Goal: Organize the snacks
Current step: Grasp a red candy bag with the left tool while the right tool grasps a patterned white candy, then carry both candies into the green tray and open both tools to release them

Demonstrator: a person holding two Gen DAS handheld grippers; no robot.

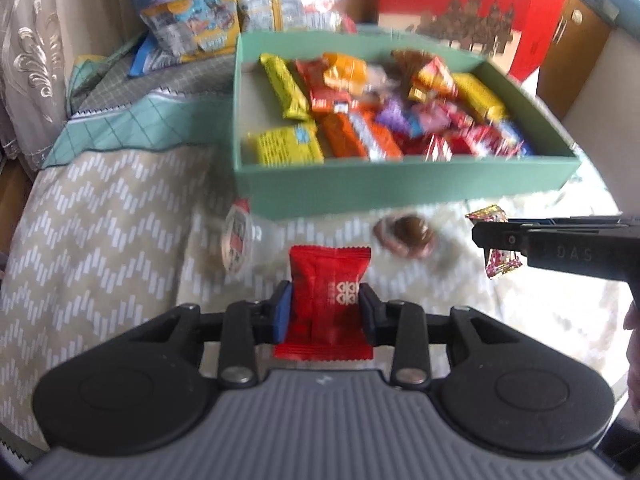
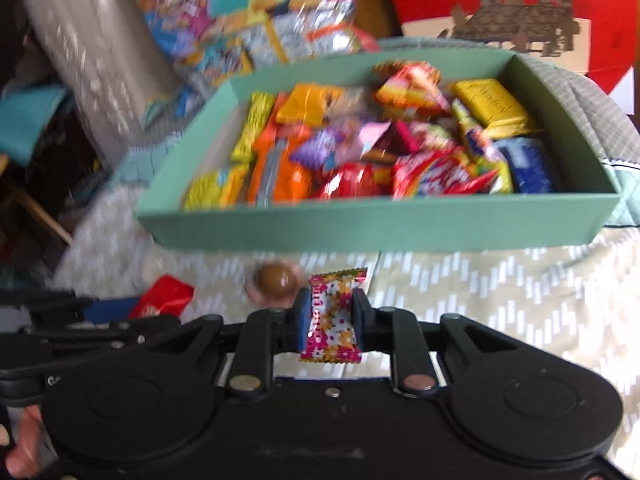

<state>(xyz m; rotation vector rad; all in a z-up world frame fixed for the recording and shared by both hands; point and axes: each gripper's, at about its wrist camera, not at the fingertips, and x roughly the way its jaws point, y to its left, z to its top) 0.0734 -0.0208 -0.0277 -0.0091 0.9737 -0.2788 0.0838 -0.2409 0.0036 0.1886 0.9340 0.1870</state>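
A green box (image 1: 400, 192) (image 2: 360, 226) full of mixed snack packets stands on the patterned cloth ahead of both grippers. My left gripper (image 1: 325, 308) is shut on a red snack packet (image 1: 328, 280), held above the cloth short of the box; the packet also shows in the right wrist view (image 2: 162, 298). My right gripper (image 2: 329, 314) is shut on a floral-wrapped candy (image 2: 334, 312), also short of the box; the candy shows in the left wrist view (image 1: 502, 262). A brown round sweet (image 1: 406, 236) (image 2: 276, 278) lies on the cloth before the box.
A small jelly cup (image 1: 238, 240) lies on its side by the box's near left corner. Large snack bags (image 1: 208, 12) (image 2: 224, 12) are piled behind the box. A red carton (image 1: 472, 4) (image 2: 520, 8) stands at the back right.
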